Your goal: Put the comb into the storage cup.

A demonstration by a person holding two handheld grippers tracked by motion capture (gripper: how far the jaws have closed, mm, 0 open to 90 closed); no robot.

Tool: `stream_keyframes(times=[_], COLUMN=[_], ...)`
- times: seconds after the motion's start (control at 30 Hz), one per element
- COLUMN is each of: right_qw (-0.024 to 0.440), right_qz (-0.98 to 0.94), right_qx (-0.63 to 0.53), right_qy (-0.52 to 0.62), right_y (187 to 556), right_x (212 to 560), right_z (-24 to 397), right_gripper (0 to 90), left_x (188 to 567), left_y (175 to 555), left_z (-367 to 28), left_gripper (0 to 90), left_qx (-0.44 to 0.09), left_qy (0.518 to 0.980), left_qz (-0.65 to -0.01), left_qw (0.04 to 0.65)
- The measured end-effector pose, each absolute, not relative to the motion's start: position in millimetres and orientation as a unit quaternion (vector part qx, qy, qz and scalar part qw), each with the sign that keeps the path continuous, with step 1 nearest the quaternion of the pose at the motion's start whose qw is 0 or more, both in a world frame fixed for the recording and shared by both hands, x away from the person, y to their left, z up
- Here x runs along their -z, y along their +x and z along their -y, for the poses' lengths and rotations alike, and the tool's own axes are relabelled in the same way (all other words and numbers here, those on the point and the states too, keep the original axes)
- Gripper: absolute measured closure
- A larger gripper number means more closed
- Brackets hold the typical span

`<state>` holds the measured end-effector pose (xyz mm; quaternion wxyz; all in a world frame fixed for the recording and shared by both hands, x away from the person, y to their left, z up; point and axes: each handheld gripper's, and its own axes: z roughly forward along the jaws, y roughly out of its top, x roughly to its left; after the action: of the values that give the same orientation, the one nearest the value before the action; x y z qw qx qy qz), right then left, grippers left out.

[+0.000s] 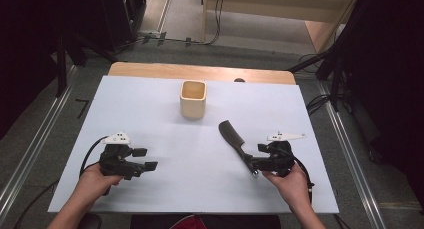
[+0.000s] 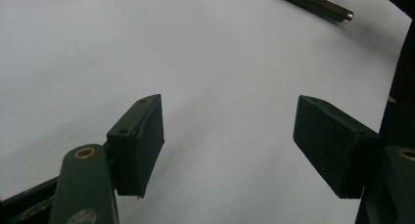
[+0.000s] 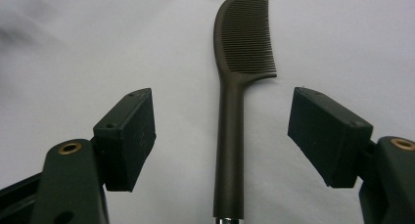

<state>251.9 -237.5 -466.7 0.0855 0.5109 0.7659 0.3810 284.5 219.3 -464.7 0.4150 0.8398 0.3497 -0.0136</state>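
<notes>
One dark comb (image 3: 230,111), long handle w/ metal tip and curved toothed head, lies flat on the white tabletop (image 1: 165,114) at ~4 o'clock from centre, head pointing to 11 o'clock; its handle sits between the spread fingers (image 3: 127,136) of the right gripper (image 1: 256,165), not touched by either pad. One beige square cup (image 1: 193,99) stands upright at 12 o'clock; can't make out anything inside. Left gripper (image 1: 145,159) at 8 o'clock, fingers spread, nothing between them.
</notes>
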Motion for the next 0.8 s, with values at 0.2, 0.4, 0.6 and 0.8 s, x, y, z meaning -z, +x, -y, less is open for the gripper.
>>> stream_keyframes(times=[0.2, 0.4, 0.6, 0.8], right_qw=[0.082, 0.081, 0.078, 0.084], right_qz=[-0.765, -0.771, -0.775, -0.780], right_qx=[-0.375, -0.365, -0.356, -0.341], right_qy=[0.517, 0.515, 0.516, 0.518], right_y=[256.4, 257.0, 255.7, 252.5], right_x=[472.2, 476.1, 482.3, 488.5], right_z=[239.0, 234.4, 234.6, 232.4], right_gripper=[24.2, 24.5, 26.2, 28.8], left_x=[464.9, 464.7, 464.4, 464.3], left_y=[284.6, 284.8, 284.8, 285.0], left_z=[-218.4, -219.1, -219.4, -219.3], left_gripper=[28.5, 28.5, 28.5, 28.5], left_qx=[0.016, 0.015, 0.016, 0.016], left_qy=[0.839, 0.840, 0.839, 0.838], left_qz=[-0.349, -0.350, -0.351, -0.351], left_qw=[0.417, 0.415, 0.416, 0.417])
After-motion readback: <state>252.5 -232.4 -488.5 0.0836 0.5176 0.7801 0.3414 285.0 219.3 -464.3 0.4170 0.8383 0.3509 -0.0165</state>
